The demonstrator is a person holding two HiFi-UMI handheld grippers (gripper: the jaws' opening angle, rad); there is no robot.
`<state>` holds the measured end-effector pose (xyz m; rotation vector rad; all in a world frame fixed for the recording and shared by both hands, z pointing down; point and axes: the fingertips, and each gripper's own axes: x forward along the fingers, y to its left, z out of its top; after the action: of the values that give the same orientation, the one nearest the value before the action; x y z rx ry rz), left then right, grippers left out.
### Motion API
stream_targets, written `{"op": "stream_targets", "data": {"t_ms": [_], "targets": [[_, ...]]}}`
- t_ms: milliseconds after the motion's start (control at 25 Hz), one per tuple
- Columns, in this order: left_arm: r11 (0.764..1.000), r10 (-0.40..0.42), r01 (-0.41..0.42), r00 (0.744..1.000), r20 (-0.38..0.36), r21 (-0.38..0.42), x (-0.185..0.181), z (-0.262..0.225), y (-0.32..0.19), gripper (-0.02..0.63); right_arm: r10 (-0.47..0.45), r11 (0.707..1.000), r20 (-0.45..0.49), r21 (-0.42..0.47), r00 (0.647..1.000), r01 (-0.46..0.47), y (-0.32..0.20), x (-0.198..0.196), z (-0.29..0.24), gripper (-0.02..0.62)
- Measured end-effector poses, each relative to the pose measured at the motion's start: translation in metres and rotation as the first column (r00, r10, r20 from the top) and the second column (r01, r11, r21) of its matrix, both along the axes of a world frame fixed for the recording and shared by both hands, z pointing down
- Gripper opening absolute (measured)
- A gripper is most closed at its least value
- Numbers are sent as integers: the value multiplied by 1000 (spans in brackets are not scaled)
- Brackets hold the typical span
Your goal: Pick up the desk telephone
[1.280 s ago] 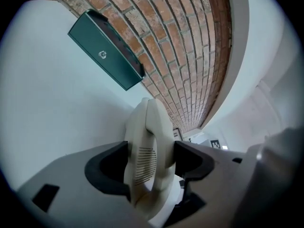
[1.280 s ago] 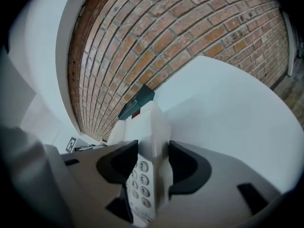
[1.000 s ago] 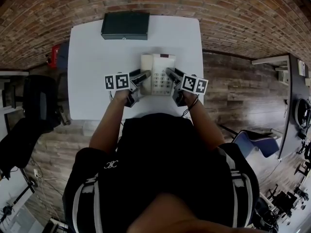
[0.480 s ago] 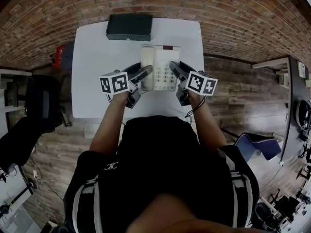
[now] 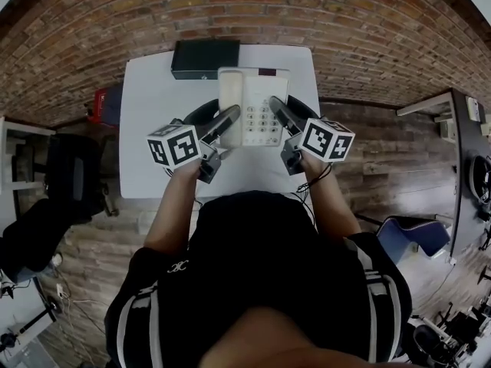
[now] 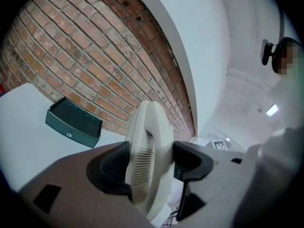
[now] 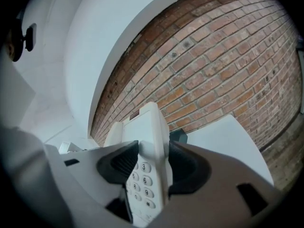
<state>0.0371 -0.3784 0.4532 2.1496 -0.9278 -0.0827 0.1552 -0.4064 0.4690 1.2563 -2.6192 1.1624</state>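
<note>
One telephone (image 5: 259, 117), one box (image 5: 205, 58), one table (image 5: 149, 148), two hand-held grippers (image 5: 229, 116) (image 5: 278, 107).

An office workspace: a white desk (image 5: 149, 113) bearing a telephone (image 5: 257, 98) and a dark box (image 5: 205, 58) stands against a brick wall (image 5: 345, 21) on plank flooring (image 5: 376, 140), flanked by a black chair (image 5: 69, 167) and a blue chair (image 5: 406, 236).

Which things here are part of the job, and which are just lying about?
In the job: desk telephone; left claw and right claw, each clamped on it.
Lying about: dark green box on the white table; black chair.
</note>
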Motion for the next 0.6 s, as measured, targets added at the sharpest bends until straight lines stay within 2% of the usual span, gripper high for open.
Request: {"op": "stream_targets", "data": {"t_ms": [240,600], "targets": [[999,-3,3,1000,12,39,0,-14,1,290,8,999,-6,32,1000,-8,1,0,-13,186],[1000,2,-3,1000,13,8,1,-8,1,290,15,1000,-23,18,1000,-14,1,1,-9,184]]}}
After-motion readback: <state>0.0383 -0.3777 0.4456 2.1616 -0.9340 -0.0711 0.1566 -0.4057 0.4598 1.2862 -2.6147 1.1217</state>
